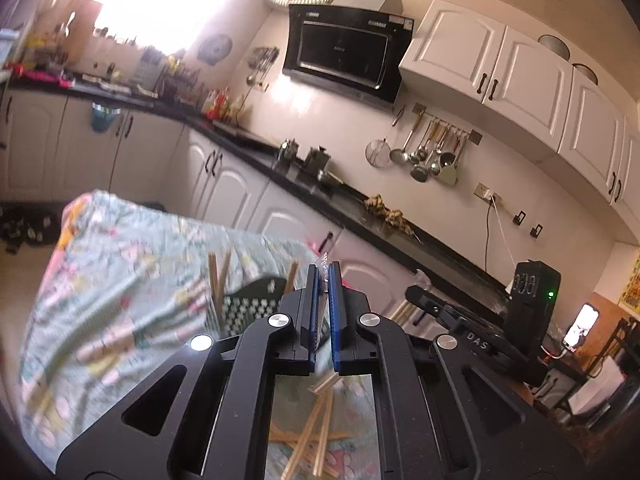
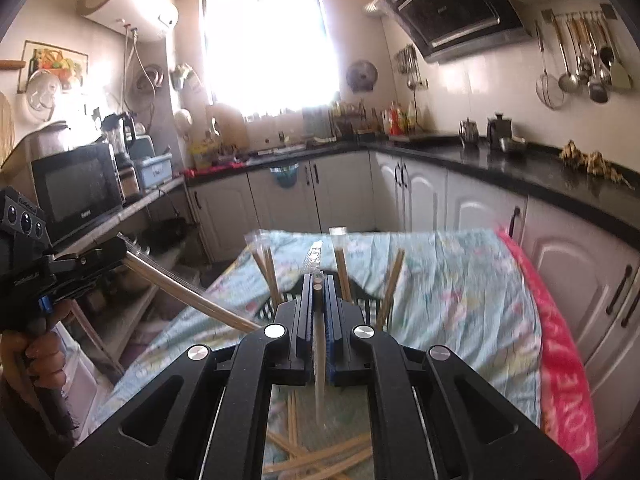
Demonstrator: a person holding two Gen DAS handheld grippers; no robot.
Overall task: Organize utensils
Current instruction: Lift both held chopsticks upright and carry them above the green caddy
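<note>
Two grippers, both w/ jaws together. Left gripper (image 1: 325, 276) clamps a clear wrapper; from the right wrist view it holds a chopstick pair (image 2: 188, 292). Right gripper (image 2: 318, 280) clamps one wrapped chopstick (image 2: 319, 356). Black basket (image 1: 248, 304) just ahead of fingers, approx 4 sticks upright inside. Loose chopsticks (image 2: 320, 456) heaped below fingers on cloth (image 2: 448, 280); count unclear.

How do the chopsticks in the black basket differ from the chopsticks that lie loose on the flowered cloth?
The chopsticks in the basket stand on end and lean outward in the black basket; the loose chopsticks lie flat on the flowered cloth. The basket ones stand apart with gaps between them; the loose ones cross each other in a heap. Both sets are plain pale wood.
</note>
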